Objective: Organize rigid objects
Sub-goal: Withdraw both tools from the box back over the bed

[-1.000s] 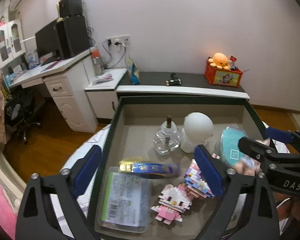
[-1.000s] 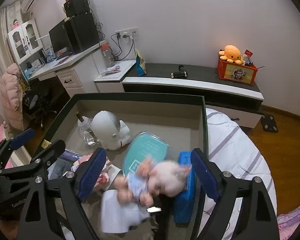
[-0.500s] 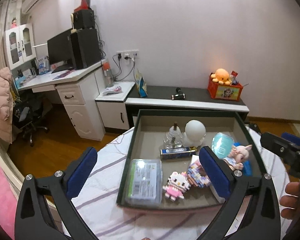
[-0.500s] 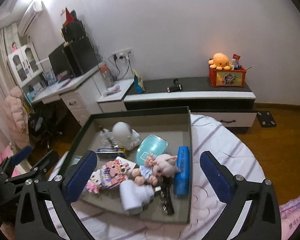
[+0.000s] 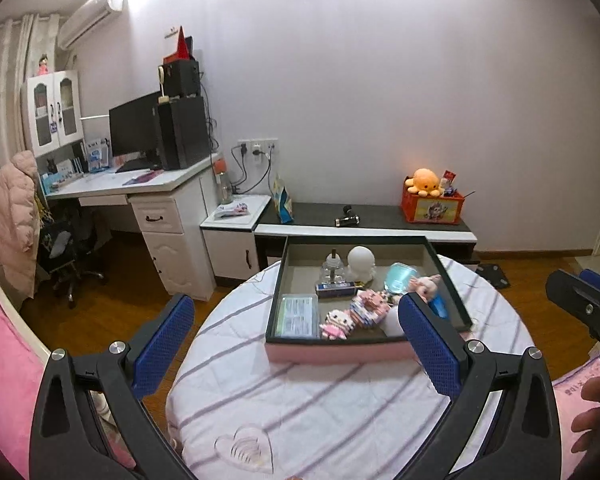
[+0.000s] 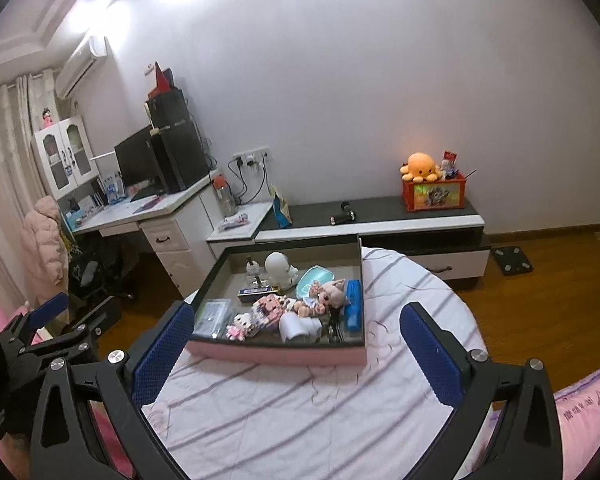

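1. The left hand-held gripper (image 5: 296,332) and the right hand-held gripper (image 6: 294,336) both have their jaws spread wide with nothing between them, having just been opening.
2. The tray (image 6: 276,354) of toys sits on a round striped surface; whether that is a bed or a counter is unclear.
3. The left gripper's right finger (image 5: 428,340) covers the tray's right corner.
4. The label on the clear box (image 5: 298,316) is too small to read.

Orange octopus plush (image 5: 422,181) on red box (image 5: 432,208); monitor (image 5: 134,130) on desk (image 5: 148,184).
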`<state>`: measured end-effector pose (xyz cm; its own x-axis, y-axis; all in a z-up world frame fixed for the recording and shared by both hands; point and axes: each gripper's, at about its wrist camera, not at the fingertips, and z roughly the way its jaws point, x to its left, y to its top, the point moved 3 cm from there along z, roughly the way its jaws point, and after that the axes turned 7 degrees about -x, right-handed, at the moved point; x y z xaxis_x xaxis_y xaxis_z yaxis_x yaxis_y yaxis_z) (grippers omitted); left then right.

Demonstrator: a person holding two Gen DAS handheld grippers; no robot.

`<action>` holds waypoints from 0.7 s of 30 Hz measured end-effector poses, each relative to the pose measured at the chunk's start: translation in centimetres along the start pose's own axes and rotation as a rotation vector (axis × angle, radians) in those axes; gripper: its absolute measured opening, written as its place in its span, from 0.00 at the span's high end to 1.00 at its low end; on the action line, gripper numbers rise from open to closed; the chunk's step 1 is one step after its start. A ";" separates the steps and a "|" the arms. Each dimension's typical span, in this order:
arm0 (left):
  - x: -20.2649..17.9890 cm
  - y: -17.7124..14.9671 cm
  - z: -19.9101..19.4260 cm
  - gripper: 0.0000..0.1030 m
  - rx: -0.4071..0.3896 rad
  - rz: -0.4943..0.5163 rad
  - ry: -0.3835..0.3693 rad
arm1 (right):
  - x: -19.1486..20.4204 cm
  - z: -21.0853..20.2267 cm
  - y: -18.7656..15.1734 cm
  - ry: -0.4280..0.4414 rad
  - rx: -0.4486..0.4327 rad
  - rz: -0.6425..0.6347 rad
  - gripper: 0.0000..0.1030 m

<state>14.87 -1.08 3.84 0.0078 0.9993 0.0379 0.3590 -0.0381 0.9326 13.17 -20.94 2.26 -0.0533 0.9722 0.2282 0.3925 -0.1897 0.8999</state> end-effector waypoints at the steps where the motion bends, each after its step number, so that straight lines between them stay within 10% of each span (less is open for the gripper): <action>1: -0.1 -0.1 -0.9 0.00 -0.005 -0.002 -0.002 | 0.0 -1.1 -0.3 -0.008 -0.009 -0.002 0.00; 21: 1.0 -4.6 -12.5 0.00 -0.004 -0.061 0.025 | 1.6 -10.3 -5.7 -0.046 -0.025 -0.039 0.00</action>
<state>1.58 0.02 4.10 -0.0369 0.9993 -0.0100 0.3546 0.0225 0.9348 1.44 -19.71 1.32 -0.0252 0.9841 0.1761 0.3678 -0.1547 0.9170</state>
